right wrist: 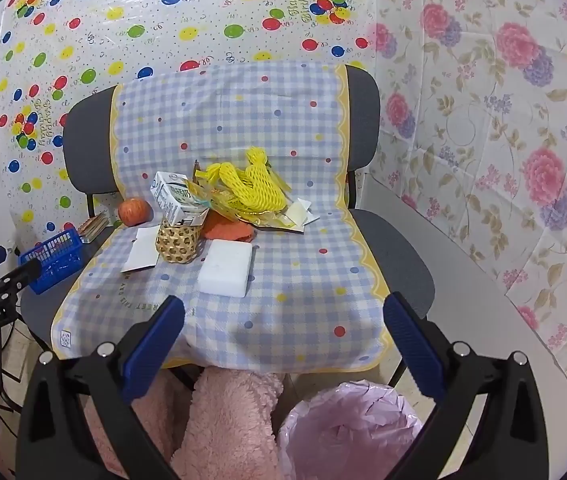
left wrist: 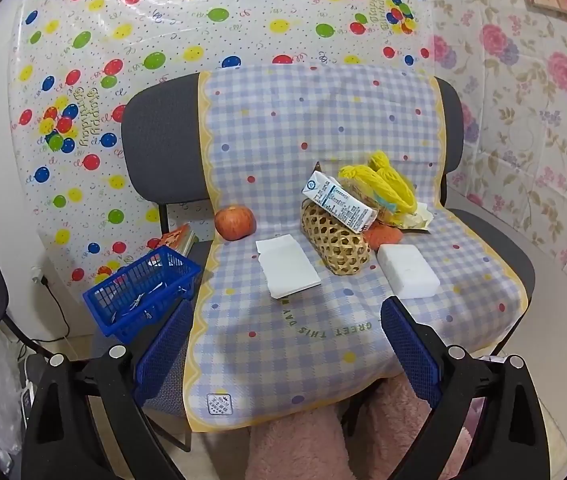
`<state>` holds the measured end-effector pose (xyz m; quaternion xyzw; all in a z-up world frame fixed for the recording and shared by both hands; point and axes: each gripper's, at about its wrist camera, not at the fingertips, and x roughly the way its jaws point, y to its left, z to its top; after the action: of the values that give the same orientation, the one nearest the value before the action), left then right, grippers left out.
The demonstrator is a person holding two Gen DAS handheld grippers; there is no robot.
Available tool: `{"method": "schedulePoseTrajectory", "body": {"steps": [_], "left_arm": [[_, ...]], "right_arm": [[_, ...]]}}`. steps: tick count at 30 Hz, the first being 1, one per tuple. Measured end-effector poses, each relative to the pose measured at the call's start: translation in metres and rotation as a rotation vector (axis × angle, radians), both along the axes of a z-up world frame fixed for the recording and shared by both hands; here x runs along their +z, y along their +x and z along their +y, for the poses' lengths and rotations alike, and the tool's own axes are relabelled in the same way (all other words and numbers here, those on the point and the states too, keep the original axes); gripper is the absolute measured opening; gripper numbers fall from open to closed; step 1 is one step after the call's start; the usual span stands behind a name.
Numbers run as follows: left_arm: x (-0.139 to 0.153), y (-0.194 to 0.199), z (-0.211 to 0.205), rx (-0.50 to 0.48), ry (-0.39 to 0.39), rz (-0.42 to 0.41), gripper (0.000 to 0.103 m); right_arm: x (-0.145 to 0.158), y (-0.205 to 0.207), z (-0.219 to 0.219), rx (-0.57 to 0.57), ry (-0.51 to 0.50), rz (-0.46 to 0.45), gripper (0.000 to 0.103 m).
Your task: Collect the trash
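My left hand-held gripper [left wrist: 285, 344] and right hand-held gripper [right wrist: 283, 338] both hang wide open and empty before the chair seat's [right wrist: 399, 256] front edge, with the trash toward its back: a milk carton [left wrist: 339, 201] propped on a small woven basket [left wrist: 333, 242] and yellow foam netting [right wrist: 249, 184] over wrappers at the back right. I judge that grabbing the carton carelessly could tip the basket or roll the apple [left wrist: 235, 221] off the left edge. An orange thing [right wrist: 227, 229] behind the basket is mostly hidden (I cannot name it), and the lined bin [right wrist: 349, 428] below the front edge is partly cut off.
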<state>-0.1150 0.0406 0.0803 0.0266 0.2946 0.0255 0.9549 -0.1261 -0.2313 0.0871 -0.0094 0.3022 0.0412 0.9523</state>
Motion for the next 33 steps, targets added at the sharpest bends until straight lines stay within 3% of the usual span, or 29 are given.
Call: {"method": "schedulePoseTrajectory", "body": {"steps": [33], "left_arm": [[-0.005,0.005,-0.003,-0.002,0.0,0.009,0.094]], "right_arm": [[-0.01,0.005,0.007,0.012,0.017,0.008,0.097]]}}
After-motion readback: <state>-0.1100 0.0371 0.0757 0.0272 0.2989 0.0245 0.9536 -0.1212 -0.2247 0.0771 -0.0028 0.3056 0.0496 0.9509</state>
